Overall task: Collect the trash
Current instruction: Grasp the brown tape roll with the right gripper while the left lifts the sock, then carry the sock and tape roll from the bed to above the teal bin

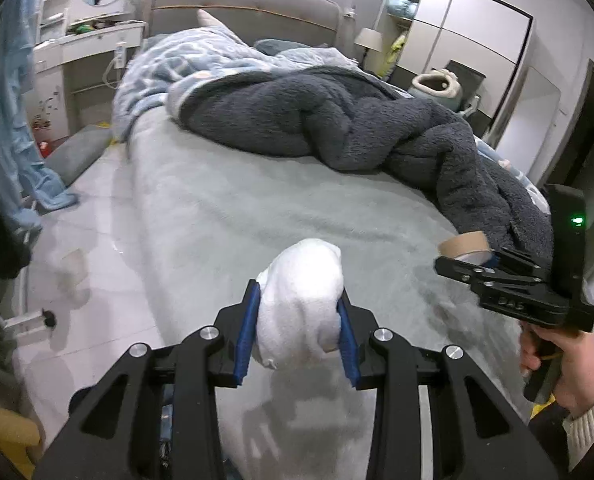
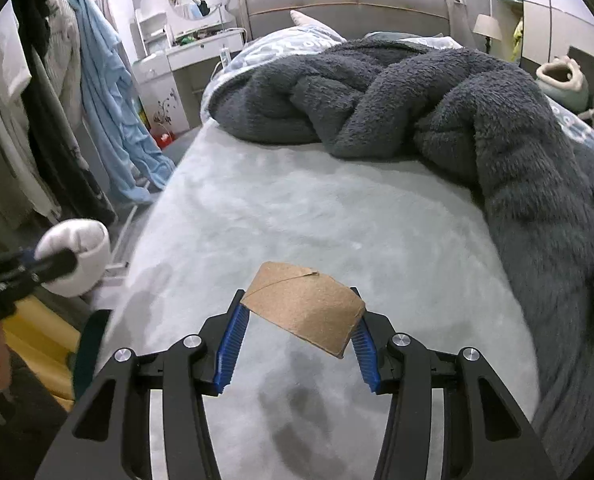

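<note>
My left gripper (image 1: 299, 320) is shut on a white crumpled paper wad (image 1: 303, 284), pinched between its blue pads above the bed's near left edge. The same white wad (image 2: 79, 256) shows at the left of the right wrist view. My right gripper (image 2: 297, 332) is shut on a brown cardboard tube (image 2: 307, 308), held tilted above the grey sheet. In the left wrist view the right gripper (image 1: 457, 266) sits at the right, with the cardboard tube (image 1: 463, 244) at its tip and a hand (image 1: 565, 364) on its handle.
The bed (image 2: 297, 208) has a pale grey sheet, with a dark grey fleece blanket (image 2: 437, 96) heaped across its far and right side. Clothes (image 2: 109, 92) hang on a rack to the left. A dressing table (image 1: 93, 52) stands beside the headboard. Tiled floor (image 1: 77, 280) lies left of the bed.
</note>
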{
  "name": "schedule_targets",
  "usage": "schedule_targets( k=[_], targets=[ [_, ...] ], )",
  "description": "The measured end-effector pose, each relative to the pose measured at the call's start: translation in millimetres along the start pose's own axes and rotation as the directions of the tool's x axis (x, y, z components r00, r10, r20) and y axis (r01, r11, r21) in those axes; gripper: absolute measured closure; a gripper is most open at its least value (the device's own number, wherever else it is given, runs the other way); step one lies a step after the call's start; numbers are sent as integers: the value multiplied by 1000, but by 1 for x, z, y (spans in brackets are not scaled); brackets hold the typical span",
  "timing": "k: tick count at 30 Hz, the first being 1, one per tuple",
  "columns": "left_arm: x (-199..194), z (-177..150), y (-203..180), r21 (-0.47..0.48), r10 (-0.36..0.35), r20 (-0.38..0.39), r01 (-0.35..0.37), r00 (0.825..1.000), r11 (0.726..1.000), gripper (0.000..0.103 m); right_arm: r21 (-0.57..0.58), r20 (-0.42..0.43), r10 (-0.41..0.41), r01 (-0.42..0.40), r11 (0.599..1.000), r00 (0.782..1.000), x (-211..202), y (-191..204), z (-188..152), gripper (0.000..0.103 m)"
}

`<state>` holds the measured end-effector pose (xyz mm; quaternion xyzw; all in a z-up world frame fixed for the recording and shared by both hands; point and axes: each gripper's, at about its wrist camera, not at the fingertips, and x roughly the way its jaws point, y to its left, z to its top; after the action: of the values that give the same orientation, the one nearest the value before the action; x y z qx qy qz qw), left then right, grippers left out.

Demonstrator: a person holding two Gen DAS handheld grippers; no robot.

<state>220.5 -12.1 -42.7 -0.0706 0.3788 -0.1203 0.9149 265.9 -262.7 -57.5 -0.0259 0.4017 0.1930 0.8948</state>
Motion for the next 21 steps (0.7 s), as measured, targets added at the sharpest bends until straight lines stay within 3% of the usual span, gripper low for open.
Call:
schedule_targets(
  k=[11, 21],
  targets=[
    [-34, -35, 14, -29, 95, 8, -95, 995, 995, 64, -3, 12, 54, -54, 999, 998, -28, 53, -16, 53],
    [-28, -65, 62, -92, 168, -73, -174, 983, 980, 64, -37, 18, 86, -85, 996, 996, -29, 82, -7, 53]
  ],
)
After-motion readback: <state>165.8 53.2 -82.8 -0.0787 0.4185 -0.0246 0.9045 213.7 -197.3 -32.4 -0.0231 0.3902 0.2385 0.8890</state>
